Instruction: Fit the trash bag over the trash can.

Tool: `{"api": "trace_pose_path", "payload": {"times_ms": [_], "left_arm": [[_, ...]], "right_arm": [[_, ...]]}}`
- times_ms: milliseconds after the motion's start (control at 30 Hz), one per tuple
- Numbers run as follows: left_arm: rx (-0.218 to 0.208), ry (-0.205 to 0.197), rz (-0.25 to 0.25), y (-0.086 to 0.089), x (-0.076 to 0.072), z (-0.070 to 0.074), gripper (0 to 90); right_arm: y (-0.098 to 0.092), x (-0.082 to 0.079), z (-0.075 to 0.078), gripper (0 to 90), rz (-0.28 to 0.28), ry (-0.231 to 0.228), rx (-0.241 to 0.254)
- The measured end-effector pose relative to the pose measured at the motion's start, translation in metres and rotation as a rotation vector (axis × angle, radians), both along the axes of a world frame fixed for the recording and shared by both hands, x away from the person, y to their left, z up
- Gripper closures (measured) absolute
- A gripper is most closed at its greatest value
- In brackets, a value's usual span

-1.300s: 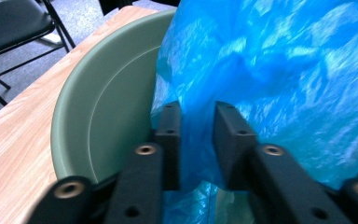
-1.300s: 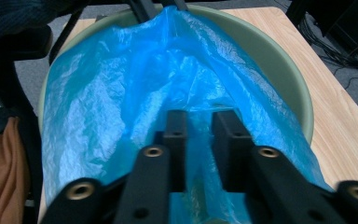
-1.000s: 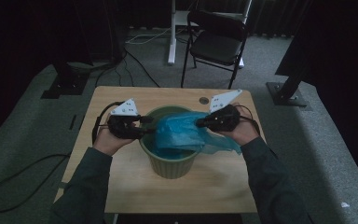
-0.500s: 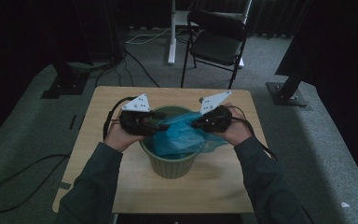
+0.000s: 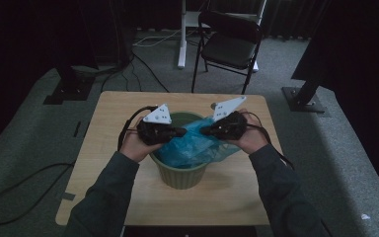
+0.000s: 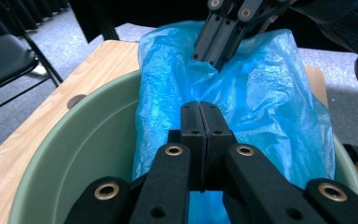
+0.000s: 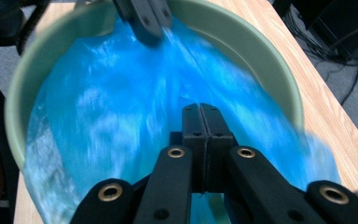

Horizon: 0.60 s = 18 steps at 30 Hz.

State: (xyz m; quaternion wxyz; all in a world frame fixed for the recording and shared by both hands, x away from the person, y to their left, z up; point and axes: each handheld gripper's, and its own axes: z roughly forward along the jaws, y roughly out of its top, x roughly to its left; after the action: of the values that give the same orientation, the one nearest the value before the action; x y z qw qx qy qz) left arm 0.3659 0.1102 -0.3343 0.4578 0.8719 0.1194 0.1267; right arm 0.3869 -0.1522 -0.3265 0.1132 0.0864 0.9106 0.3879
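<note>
Working from the left of the high view, I have the left hand-held gripper (image 5: 180, 132) reaching in over the near-left rim of the green bin (image 5: 180, 177), which stands at the middle of the tabletop (image 5: 103, 118). Its jaws have just been closing, and in the left gripper view they now sit pressed together with a fold of the blue plastic bag (image 6: 261, 107) pinched between the tips — I judge this grip is there to anchor the left edge of the liner so the mouth can be pulled apart.

The bag itself lies bunched inside the bin, its crumpled bulk heaped toward the right half and spilling a little over the right rim; the left inner wall of the bin is bare. That lopsided lie is, I think, why a gripper takes each side: the film has to be spread across the whole opening.

Further right, the right hand-held gripper (image 5: 203, 131) comes in from the opposite rim, its tips close to the left one's over the bin's middle. In its own view the jaws are shut tight on the blue film (image 7: 121, 121), holding the other layer.

Beyond the tabletop, a black chair (image 5: 229, 42) stands on the grey carpet — well apart from the work.
</note>
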Motion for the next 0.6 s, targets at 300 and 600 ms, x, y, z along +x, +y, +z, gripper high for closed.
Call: {"api": "trace_pose_path", "payload": {"times_ms": [300, 600], "left_arm": [[-0.014, -0.003, 0.049, 0.025, -0.005, -0.003, 89.4], [-0.034, 0.015, 0.112, 0.051, -0.005, -0.013, 89.3]], "right_arm": [[-0.019, 0.002, -0.006, 89.9, -0.054, 0.003, -0.022], [-0.04, 0.003, -0.004, 89.9, -0.11, -0.008, -0.024]]}}
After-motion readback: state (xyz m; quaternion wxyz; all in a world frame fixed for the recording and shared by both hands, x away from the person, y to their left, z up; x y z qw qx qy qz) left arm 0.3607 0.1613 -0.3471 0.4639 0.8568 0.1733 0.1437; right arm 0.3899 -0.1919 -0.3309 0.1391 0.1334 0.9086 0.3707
